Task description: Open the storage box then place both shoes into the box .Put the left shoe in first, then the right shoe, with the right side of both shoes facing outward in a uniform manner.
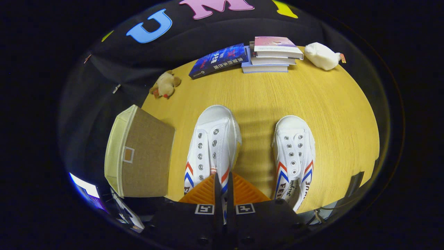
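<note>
Gripper [222, 180] nips the left shoe [211, 146]'s side wall, fingers nearly together.
Storage box [142, 156] stands beside it at the table [329, 114] edge; right shoe [295, 156] apart, bare wood between.

**Bystanders on the far side of the table**

A yellow wood-grain table [333, 114] carried several things along its far edge. A small tan plush toy with a red patch [165, 85] lay near the far left corner, close to the edge. To its right a dark blue paperback book [219, 60] lay flat and askew, its near corner pointing toward the toy. Just beside that book rose a stack of three books [272, 55], the top one with a pale pink cover, the lowest with a light blue one. Farther right, apart from the stack, a white soft plush lump with a small red tag [322, 55] rested near the table's far right edge.
</note>
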### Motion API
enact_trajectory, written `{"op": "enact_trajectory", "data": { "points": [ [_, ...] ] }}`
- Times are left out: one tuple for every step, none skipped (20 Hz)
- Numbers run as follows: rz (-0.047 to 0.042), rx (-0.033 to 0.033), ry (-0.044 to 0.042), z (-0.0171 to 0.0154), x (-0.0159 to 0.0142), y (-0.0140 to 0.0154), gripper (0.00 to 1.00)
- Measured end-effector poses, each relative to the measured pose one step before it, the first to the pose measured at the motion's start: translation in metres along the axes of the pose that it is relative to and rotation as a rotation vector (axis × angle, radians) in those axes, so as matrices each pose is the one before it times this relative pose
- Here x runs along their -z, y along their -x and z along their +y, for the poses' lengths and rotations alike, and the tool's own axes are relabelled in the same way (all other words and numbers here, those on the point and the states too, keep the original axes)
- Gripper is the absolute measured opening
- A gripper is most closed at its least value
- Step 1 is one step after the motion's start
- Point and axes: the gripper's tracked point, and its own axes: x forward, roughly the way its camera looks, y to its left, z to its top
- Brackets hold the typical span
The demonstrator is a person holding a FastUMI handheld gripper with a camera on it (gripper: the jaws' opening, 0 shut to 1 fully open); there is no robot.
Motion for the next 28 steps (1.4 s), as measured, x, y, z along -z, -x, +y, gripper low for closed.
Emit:
{"op": "enact_trajectory", "data": {
  "points": [
    [-0.00239,-0.00909,0.00066,0.00958,-0.00608,0.00776,0.08],
    [-0.01327,-0.00157,-0.00102,0.00970,-0.00817,0.00889,0.08],
    [-0.00466,-0.00215,0.00710,0.01067,-0.00762,0.00792,0.08],
    [-0.00282,-0.00297,0.00811,0.01038,-0.00829,0.00720,0.07],
    [-0.00732,-0.00345,0.00002,0.01099,-0.00798,0.00703,0.07],
    [-0.00610,-0.01191,-0.00243,0.01314,-0.00877,0.00554,0.08],
    [-0.01216,-0.01676,-0.01194,0.01586,-0.00921,0.00485,0.07],
    [-0.00706,-0.01736,-0.01471,0.01488,-0.00729,0.00364,0.07],
    [0.00567,-0.01866,-0.01211,0.01551,-0.00425,0.00223,0.08],
    [0.00712,-0.01539,-0.01271,0.01550,-0.00316,0.00002,0.07],
    [0.01144,-0.01212,-0.01439,0.01424,-0.00038,-0.00133,0.07],
    [0.01396,-0.00957,-0.00771,0.01453,0.00077,-0.00379,0.08],
    [0.01442,-0.00668,-0.00430,0.01350,0.00271,-0.00441,0.07],
    [0.01715,-0.00594,0.00118,0.01351,0.00403,-0.00535,0.07],
    [0.01658,-0.00791,0.01055,0.01286,0.00645,-0.00569,0.07],
    [0.01549,-0.00614,0.00675,0.01306,0.00517,-0.00658,0.07],
    [0.01641,-0.00803,0.00726,0.01046,0.00615,-0.00668,0.07],
    [0.01966,-0.00651,0.00338,0.01195,0.00575,-0.00772,0.07],
    [0.01762,-0.00589,-0.00053,0.01083,0.00518,-0.00722,0.07],
    [0.02366,-0.00386,-0.00633,0.00958,0.00629,-0.00851,0.07],
    [0.02240,-0.00092,-0.01129,0.00864,0.00559,-0.00866,0.07],
    [0.02145,0.00255,-0.01196,0.00584,0.00567,-0.00957,0.07],
    [0.02204,0.00750,-0.00805,0.00413,0.00479,-0.01077,0.07],
    [0.01293,0.00952,-0.00379,0.00208,0.00206,-0.01074,0.07],
    [0.01289,0.01129,0.00188,0.00067,0.00231,-0.01063,0.07],
    [0.00559,0.01233,0.00219,0.00098,0.00088,-0.00942,0.07],
    [0.00340,0.01396,-0.00025,-0.00036,0.00180,-0.00900,0.07],
    [0.00143,0.01421,-0.00199,-0.00039,0.00064,-0.00822,0.07]
  ]
}}
